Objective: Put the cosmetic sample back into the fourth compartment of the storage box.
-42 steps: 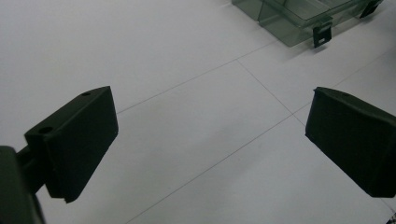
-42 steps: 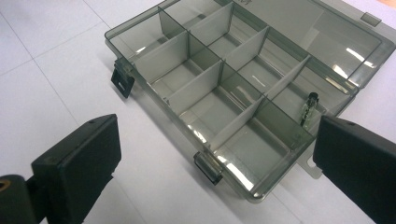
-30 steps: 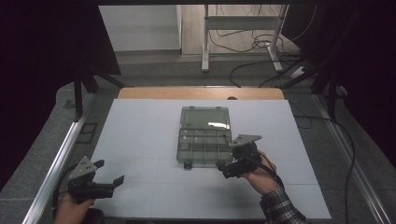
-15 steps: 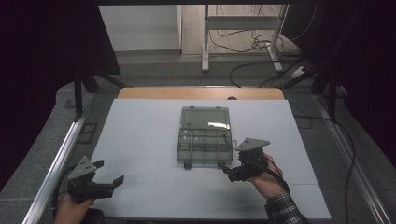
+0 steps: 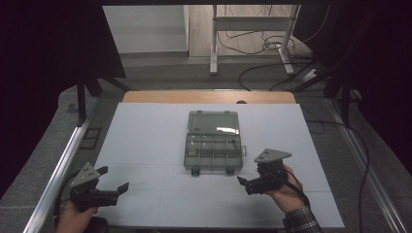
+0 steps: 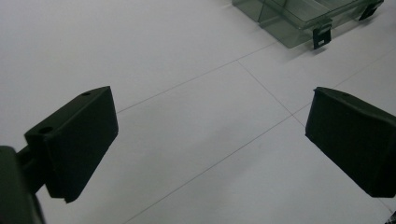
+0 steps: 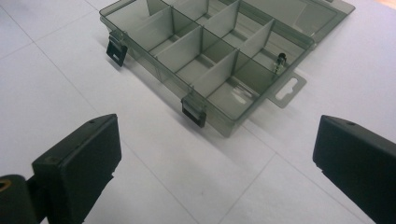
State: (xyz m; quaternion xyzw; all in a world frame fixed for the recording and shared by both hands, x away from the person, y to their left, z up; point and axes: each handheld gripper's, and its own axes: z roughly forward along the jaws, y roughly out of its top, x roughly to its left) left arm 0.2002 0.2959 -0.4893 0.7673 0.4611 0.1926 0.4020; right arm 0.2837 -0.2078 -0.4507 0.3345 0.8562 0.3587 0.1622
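Approaching the open compartment box (image 5: 213, 144) with right gripper (image 5: 248, 186) fingers spread wide, empty; left gripper (image 5: 115, 191) likewise, resting low on the bench (image 5: 145, 141). Aim squarely for 1 latch (image 7: 193, 112).

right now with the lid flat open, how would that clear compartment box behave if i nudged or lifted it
The compartment box looks like thin rigid plastic and nearly empty, so probably light. On the smooth white table it would likely slide rather than tip. Lifted by one edge, the open lid may swing on its hinge.

no readable text, labels or numbers anywhere.
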